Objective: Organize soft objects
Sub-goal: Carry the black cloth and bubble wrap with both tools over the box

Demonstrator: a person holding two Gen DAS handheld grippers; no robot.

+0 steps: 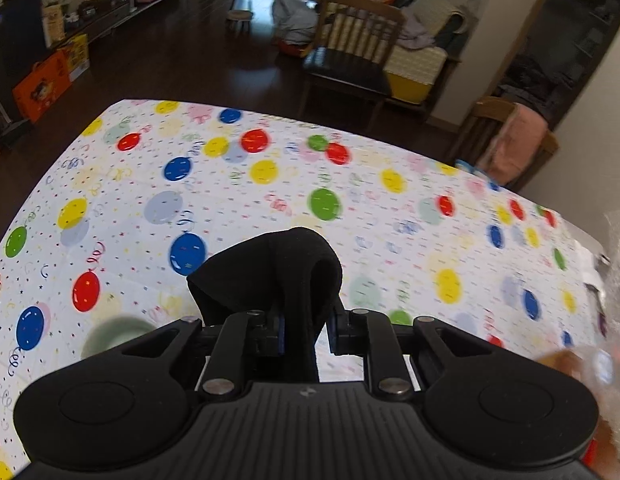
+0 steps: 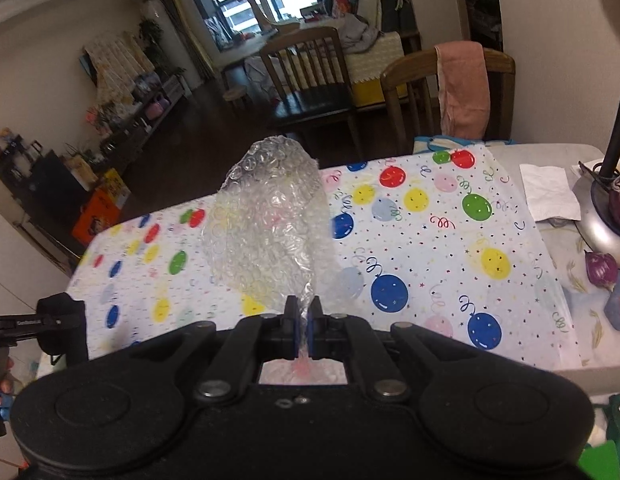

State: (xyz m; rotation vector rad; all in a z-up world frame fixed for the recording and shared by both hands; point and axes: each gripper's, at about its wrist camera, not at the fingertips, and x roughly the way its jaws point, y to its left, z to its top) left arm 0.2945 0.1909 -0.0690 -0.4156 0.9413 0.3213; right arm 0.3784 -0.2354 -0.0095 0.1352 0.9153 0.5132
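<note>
My left gripper (image 1: pixel 305 330) is shut on a black cloth (image 1: pixel 269 276), which bunches up above the jaws and hangs over the balloon-patterned tablecloth (image 1: pixel 229 200). My right gripper (image 2: pixel 303 322) is shut on a sheet of clear bubble wrap (image 2: pixel 265 232), which stands up in front of the jaws above the tablecloth (image 2: pixel 430 240). The left gripper with the black cloth (image 2: pixel 63 320) shows at the left edge of the right wrist view. The bubble wrap (image 1: pixel 618 280) shows blurred at the right edge of the left wrist view.
Two wooden chairs (image 2: pixel 310 76) stand at the table's far side, one with a pink towel (image 2: pixel 464 88) over its back. At the right are a white napkin (image 2: pixel 550 192), a lamp base (image 2: pixel 606 224) and a purple onion (image 2: pixel 600 270).
</note>
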